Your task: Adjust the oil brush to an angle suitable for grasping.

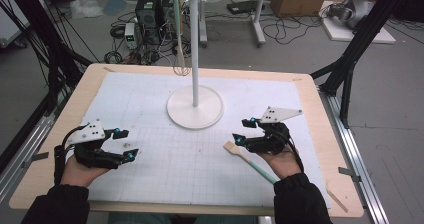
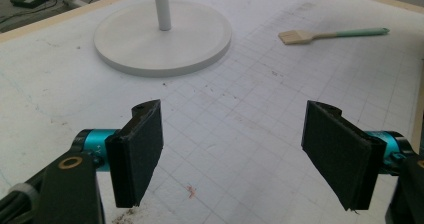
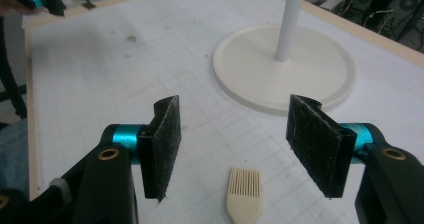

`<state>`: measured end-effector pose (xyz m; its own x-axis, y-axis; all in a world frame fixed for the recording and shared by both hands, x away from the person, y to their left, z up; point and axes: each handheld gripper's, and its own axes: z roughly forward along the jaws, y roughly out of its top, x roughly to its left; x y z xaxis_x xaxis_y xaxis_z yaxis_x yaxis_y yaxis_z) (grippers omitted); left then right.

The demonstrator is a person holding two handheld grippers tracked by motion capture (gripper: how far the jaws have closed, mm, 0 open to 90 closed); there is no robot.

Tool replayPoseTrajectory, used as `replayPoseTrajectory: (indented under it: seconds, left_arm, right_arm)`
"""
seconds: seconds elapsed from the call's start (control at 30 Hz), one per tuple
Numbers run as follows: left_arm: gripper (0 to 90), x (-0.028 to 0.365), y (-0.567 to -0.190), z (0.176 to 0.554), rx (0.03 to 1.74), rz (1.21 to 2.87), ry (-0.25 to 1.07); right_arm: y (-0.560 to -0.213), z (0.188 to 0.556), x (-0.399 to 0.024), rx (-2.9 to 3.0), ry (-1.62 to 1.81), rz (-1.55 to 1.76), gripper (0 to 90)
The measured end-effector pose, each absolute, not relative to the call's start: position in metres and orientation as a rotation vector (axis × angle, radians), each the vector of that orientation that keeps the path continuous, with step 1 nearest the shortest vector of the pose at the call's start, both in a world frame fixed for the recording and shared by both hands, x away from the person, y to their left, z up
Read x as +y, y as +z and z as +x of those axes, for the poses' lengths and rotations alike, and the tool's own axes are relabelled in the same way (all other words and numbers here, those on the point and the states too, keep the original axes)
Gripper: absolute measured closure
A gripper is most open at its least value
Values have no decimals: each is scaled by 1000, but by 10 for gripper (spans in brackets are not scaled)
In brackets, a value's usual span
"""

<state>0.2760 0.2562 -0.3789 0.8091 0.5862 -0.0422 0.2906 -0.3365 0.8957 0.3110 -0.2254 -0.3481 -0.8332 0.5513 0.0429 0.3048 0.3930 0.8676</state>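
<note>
Your right gripper [image 1: 243, 130] sits low over the brush [image 1: 250, 160], and its jaws stand open with nothing between them. In the right gripper view the pale bristle head [image 3: 243, 188] lies on the bench [image 1: 210, 204] just below the gap, so the jaws look lined up to take the brush near its head. The green handle [image 2: 357, 32] runs back toward you, under your right hand. Your left gripper [image 1: 126, 143] waits apart at the left, jaws open and empty too. The stand [image 1: 195, 104] is behind, with a whisk [image 1: 180, 54] already hanging; I judge the brush goes there.
</note>
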Motion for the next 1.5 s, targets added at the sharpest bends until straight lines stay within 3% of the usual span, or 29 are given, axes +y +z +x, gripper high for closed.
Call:
replayPoseTrajectory:
  seconds: [0.63, 1.5]
  left_arm:
    - [251, 255, -381, 277, 656, 1944, 349]
    - [251, 255, -381, 277, 656, 1940, 351]
  right_arm:
    - [-388, 306, -244, 2451, 1278, 803, 414]
    - [-428, 305, -246, 2570, 1162, 827, 635]
